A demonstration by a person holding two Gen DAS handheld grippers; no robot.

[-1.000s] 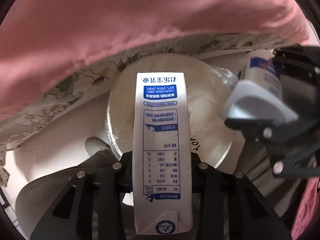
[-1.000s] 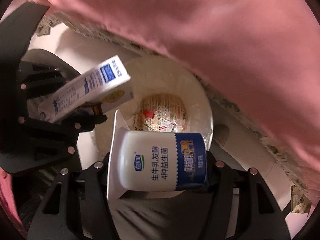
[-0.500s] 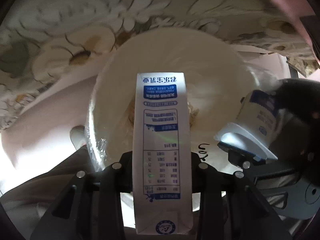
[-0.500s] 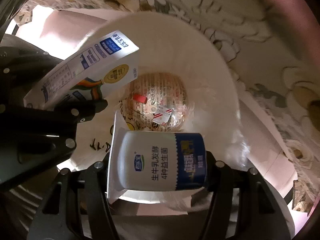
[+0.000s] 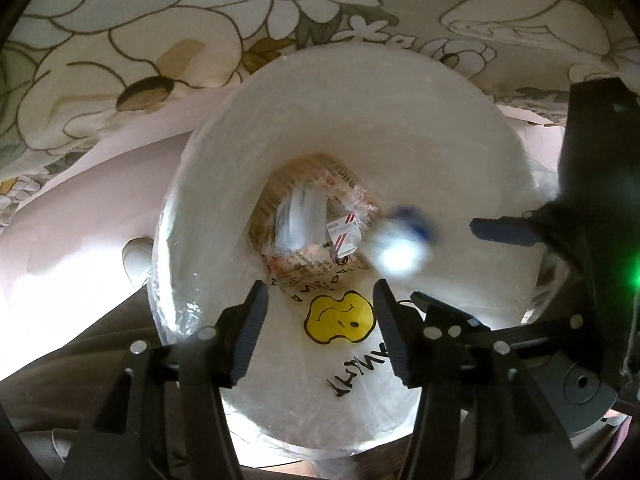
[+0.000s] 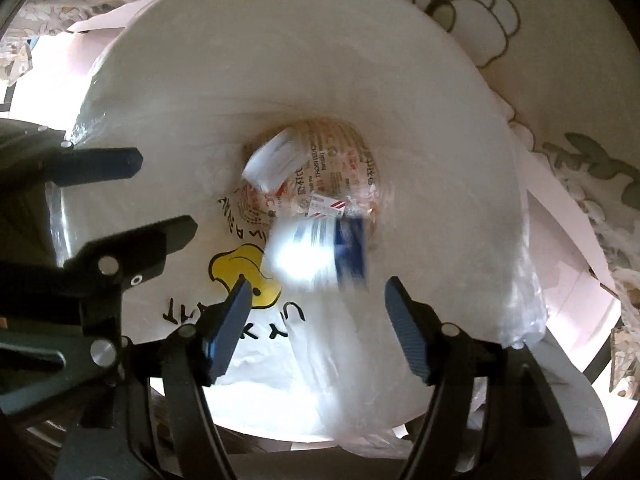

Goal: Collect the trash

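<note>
Both grippers point down into a white bin (image 5: 460, 128) lined with a clear bag (image 6: 524, 300). The left gripper (image 5: 320, 316) stands spread, nothing between its jaws; they have just been opening. The right gripper (image 6: 316, 312) is likewise spread, and its jaws have just been opening; nothing is pinched.

The carton (image 6: 272, 164) shows as a blurred white shape deep in the bin, over a crumpled printed wrapper (image 6: 340, 184) at the bottom. The yogurt cup (image 6: 316, 256), white with a blue band, is blurred and clear of the right jaws, inside the bin mouth just beyond them. In the left view the cup (image 5: 400, 248) sits right of the wrapper (image 5: 316, 220).

A yellow smiley print (image 5: 340, 318) and black lettering mark the liner's near side. Floral cloth (image 5: 200, 20) lies beyond the bin.
</note>
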